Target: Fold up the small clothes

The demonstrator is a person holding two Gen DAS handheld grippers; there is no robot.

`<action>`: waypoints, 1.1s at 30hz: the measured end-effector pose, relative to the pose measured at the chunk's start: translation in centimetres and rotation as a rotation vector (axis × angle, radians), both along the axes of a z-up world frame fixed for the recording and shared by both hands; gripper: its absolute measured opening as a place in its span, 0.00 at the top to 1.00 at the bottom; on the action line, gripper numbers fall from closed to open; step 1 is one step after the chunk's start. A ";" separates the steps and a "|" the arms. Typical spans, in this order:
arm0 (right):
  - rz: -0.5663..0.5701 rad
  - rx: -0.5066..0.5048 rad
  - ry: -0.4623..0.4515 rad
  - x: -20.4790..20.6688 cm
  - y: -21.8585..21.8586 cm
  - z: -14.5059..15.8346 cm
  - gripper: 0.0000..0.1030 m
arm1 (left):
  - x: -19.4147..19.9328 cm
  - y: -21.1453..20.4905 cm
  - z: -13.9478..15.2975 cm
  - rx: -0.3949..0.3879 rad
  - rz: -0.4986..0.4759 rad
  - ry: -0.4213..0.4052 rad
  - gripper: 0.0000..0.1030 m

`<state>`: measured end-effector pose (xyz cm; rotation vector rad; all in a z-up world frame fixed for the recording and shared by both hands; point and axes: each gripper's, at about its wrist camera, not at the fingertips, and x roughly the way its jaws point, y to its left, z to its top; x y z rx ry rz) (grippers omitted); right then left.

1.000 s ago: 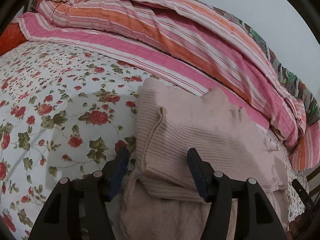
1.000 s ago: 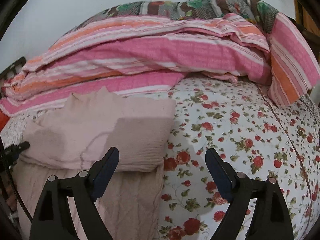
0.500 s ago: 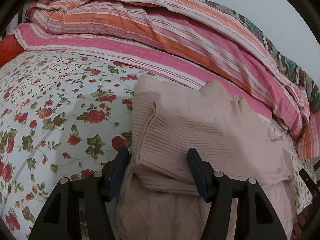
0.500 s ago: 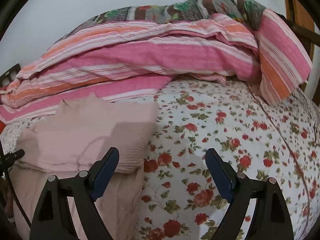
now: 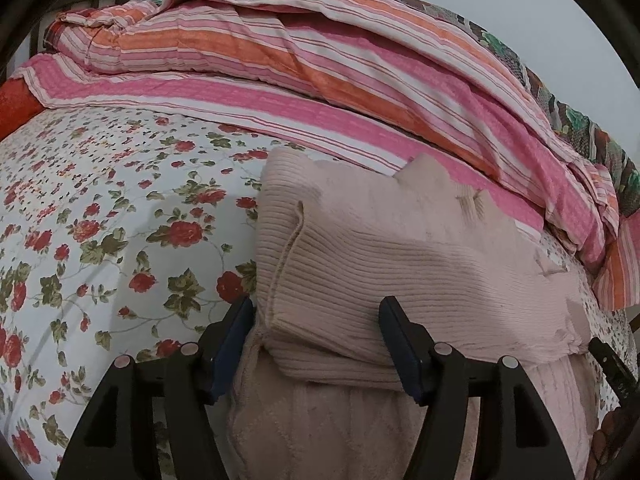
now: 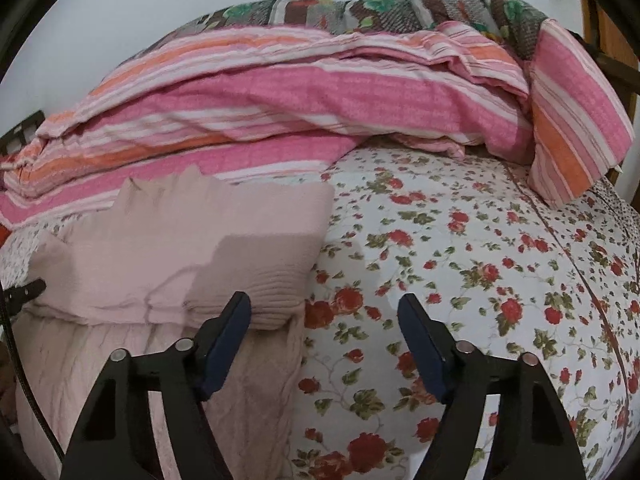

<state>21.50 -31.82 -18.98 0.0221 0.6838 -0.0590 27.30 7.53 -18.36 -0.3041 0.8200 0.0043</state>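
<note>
A pale pink knitted sweater (image 5: 400, 256) lies folded on a bed covered by a rose-print sheet (image 5: 100, 220). In the left wrist view, the left hand-held gripper (image 5: 316, 344) sits right at the sweater's near folded edge, its jaws spread and opening. The ribbed fold lies between the two blue pads (image 5: 400, 352), but whether either pad touches the knit cannot be told. Beneath the fold, a lower layer of the same pink knit runs down under this hand-held gripper.

In the right wrist view, the right hand-held gripper (image 6: 324, 340) hovers at the sweater's (image 6: 192, 248) right corner, jaws spread and closing. Its left pad sits just in front of the folded corner, while the right pad hangs over the bare rose-print sheet (image 6: 480, 272); between them lie only the edge of the lower knit layer and flowered sheet.

Beyond both hand-held grippers, a pink-and-orange striped quilt (image 6: 300, 96) is heaped along the far side of the bed, touching the sweater's far edge. A dark floral blanket (image 6: 360, 10) lies behind it.
</note>
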 end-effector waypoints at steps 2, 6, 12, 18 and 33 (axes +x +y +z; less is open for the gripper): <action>0.006 -0.013 0.003 0.0 0.3 -0.2 0.30 | 0.1 -0.1 0.0 0.001 -0.004 0.001 0.37; 0.017 -0.022 -0.008 -0.2 0.6 -0.1 0.30 | 0.1 -0.1 0.0 0.005 -0.010 0.002 0.36; 0.015 -0.010 -0.002 -0.1 0.5 -0.3 0.30 | 0.1 -0.1 0.0 0.004 -0.014 0.001 0.35; 0.017 -0.010 -0.005 -0.2 0.5 -0.3 0.30 | 0.1 -0.1 0.0 0.005 -0.015 0.001 0.35; 0.020 -0.027 0.011 -0.1 0.6 -0.6 0.30 | 0.2 -0.5 0.0 0.020 -0.025 0.004 0.30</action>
